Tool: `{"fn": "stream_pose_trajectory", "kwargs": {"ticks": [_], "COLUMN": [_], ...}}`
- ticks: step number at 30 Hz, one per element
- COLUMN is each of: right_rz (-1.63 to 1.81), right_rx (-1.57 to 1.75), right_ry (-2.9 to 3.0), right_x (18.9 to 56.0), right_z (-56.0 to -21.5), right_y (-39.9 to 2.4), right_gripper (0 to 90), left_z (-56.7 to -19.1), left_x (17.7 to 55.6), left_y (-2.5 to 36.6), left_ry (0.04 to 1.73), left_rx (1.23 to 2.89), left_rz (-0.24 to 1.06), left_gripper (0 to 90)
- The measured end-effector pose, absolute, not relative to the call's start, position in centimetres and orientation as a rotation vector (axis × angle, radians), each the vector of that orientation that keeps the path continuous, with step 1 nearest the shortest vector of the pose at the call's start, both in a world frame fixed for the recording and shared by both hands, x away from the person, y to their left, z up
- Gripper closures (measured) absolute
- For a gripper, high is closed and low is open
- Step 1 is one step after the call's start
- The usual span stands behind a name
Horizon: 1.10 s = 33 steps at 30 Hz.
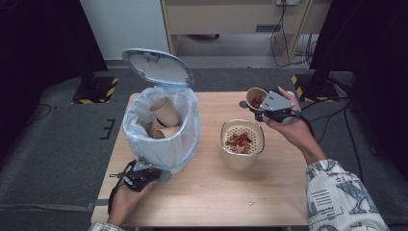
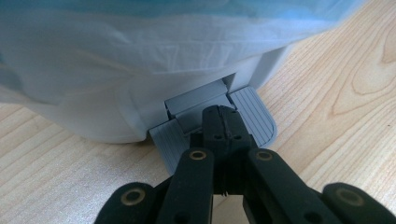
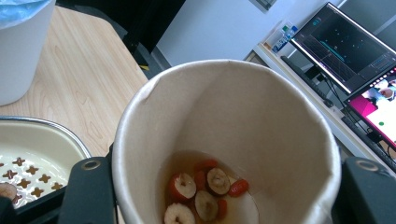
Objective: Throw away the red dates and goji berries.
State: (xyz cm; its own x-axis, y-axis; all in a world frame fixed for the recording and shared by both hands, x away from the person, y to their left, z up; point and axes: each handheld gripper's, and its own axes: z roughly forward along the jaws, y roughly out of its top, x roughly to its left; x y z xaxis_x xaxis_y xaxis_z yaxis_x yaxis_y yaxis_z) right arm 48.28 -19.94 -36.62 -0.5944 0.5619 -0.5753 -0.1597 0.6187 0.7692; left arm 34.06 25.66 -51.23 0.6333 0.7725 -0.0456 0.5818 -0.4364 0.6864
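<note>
A white pedal bin (image 1: 161,139) lined with a pale bag stands at the table's left, lid (image 1: 156,67) raised, with paper cups (image 1: 166,111) inside. My left gripper (image 1: 161,175) is shut, its tips resting on the bin's grey pedal (image 2: 254,112); the jaws (image 2: 223,116) hold nothing. My right gripper (image 1: 253,105) is shut on a paper cup (image 1: 256,97), held tilted above the table's far right. In the right gripper view the cup (image 3: 243,116) holds red and pale fruit slices (image 3: 201,191) in a little liquid. A cream strainer bowl (image 1: 262,139) with similar fruit (image 1: 239,140) sits below it.
The wooden table (image 1: 202,187) has a small crumb (image 1: 250,203) near its front. Stands with hazard-striped bases (image 1: 96,89) sit on the floor behind both back corners. Monitors (image 3: 345,42) stand on a desk beyond the cup. The bin's side (image 3: 18,46) and the bowl's rim (image 3: 42,123) are to the cup's left.
</note>
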Motion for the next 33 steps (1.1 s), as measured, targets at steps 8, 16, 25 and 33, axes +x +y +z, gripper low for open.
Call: {"fn": "stream_pose_trajectory", "kwargs": {"ticks": [8,16,25,33], "right_rz": [1.038,1.026,0.963,0.893], "right_rx": [0.302,0.287,0.257,0.205], "right_ry": [1.977,1.983,1.980,1.988], "right_x": [48.1,47.9,47.4,46.8], "right_z": [-36.7,-36.8,-37.1,-37.9], "right_y": [-19.6,-19.4,-19.4,-19.1], "right_gripper": [33.8,33.7,33.6,33.5], "left_z": [-51.2,-51.2,-51.2,-51.2], "left_x": [34.1,34.1,34.1,34.1], "left_y": [25.7,25.7,25.7,25.6], "left_ry": [1.052,1.053,1.053,1.053], "left_rx": [2.172,2.172,2.172,2.173], "left_rz": [0.361,0.362,0.362,0.363], "left_gripper": [90.0,90.0,90.0,90.0]}}
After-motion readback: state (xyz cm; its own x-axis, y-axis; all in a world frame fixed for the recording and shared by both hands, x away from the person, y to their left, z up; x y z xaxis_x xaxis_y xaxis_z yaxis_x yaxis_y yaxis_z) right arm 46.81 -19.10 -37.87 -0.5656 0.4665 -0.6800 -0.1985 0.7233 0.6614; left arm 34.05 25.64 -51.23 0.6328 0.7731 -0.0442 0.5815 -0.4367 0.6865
